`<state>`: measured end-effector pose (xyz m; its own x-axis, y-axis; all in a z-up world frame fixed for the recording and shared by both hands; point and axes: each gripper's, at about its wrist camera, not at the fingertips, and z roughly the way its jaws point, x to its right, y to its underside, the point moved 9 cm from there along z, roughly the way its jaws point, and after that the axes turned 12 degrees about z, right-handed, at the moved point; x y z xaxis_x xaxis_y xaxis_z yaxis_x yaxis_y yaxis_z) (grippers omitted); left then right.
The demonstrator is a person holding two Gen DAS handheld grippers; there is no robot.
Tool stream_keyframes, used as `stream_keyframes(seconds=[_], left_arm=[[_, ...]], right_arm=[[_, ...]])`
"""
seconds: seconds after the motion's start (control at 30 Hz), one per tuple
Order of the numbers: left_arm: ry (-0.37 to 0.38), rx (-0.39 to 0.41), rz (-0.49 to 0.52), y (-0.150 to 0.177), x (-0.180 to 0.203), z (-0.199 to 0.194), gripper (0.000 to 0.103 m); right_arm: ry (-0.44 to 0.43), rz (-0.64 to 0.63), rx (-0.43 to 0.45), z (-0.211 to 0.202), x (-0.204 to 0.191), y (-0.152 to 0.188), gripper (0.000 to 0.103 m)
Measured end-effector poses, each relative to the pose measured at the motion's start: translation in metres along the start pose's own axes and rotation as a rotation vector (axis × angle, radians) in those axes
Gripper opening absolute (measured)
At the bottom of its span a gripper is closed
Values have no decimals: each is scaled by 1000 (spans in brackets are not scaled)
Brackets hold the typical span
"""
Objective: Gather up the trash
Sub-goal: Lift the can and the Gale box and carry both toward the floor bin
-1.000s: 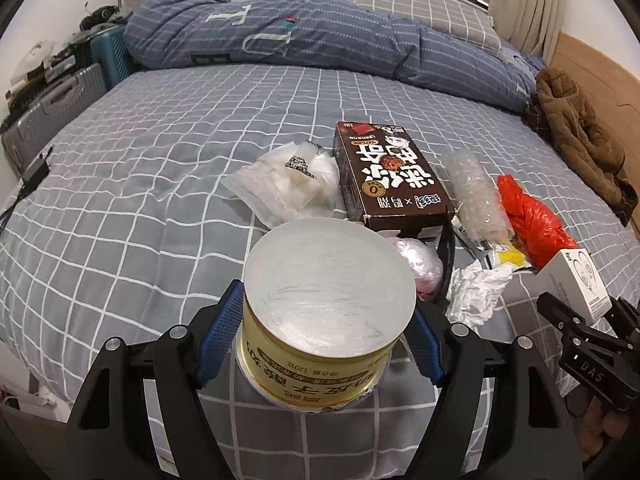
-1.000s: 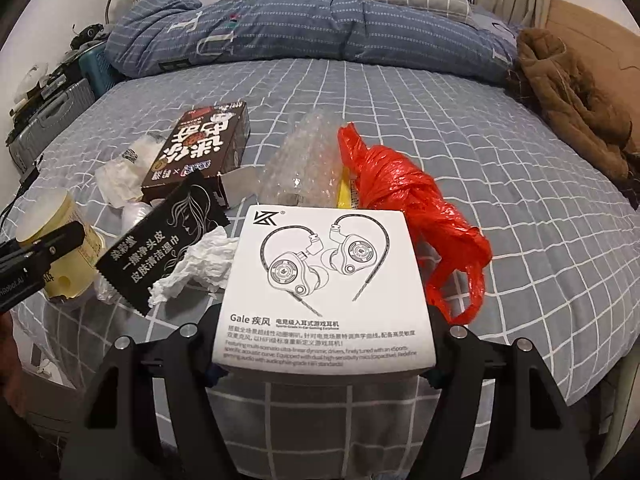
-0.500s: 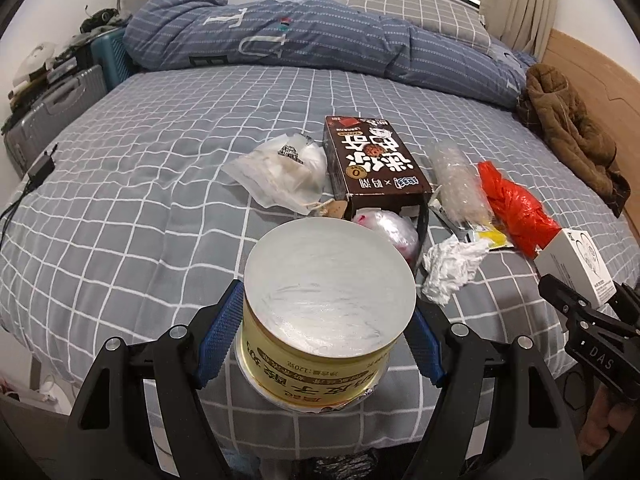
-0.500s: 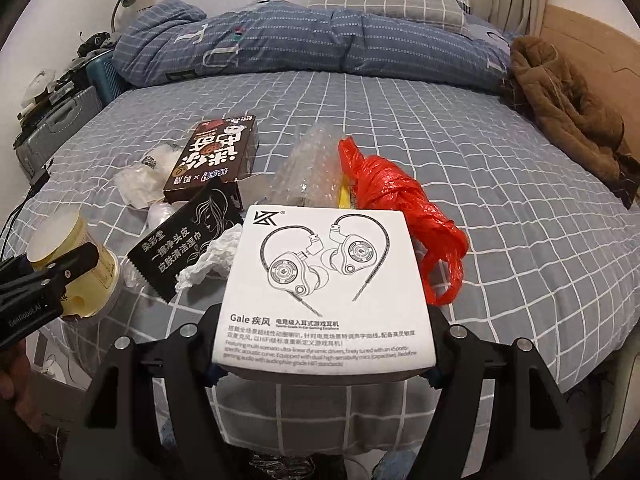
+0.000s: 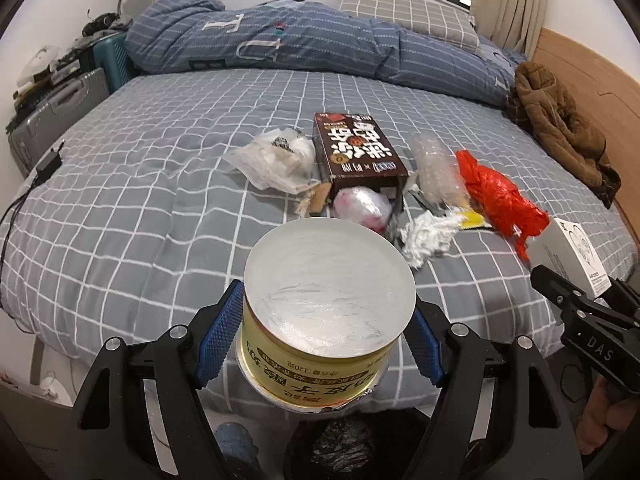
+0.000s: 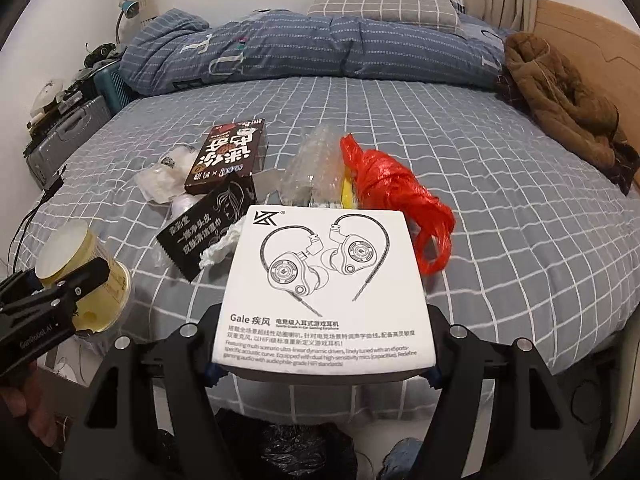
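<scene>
Both claws have drawn back from the bed (image 5: 160, 184) since a second ago, so its near edge and the dark floor below now show under them. Clamped between the blue pads of the left claw (image 5: 328, 332) is a round yellow tub (image 5: 320, 320), tipped so its open, whitish, smeared inside faces up; a band of dark print runs around its yellow wall, upside down and too small to read. Gripped by its sides in the right claw (image 6: 324, 364) is a flat white box (image 6: 324, 288) with a line drawing of two earphones, a "KZ" logo at the top corner, the words "Gale 疾风" and small Chinese and English text beneath. Both things are held off the near edge of the bed. Remaining on the grey checked cover are a brown box (image 5: 356, 152) with large white Chinese characters, a crumpled white bag (image 5: 276, 158) just left of it, a clear bubble-wrap bundle (image 5: 434, 164), a red plastic bag (image 5: 500, 196), a wad of white tissue (image 5: 428, 232) and a black sachet (image 6: 204, 232) with white Chinese writing and a drawn face. "DAS" shows on the right claw's arm seen from the left wrist.
</scene>
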<state>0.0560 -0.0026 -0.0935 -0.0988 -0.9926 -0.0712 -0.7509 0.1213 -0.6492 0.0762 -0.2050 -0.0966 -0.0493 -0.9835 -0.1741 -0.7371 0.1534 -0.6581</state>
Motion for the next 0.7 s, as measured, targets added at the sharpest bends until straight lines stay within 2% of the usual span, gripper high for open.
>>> stream_keyframes(seconds=[0.4,0.7], left_arm=[[-4,6,-4,19,10,-18,73],[18,-2,-14,42,16,-29,73]], right_arm=[[-6,-19,34,-29,-1,16,67],[-2,-55,21,-36,-1,39,67]])
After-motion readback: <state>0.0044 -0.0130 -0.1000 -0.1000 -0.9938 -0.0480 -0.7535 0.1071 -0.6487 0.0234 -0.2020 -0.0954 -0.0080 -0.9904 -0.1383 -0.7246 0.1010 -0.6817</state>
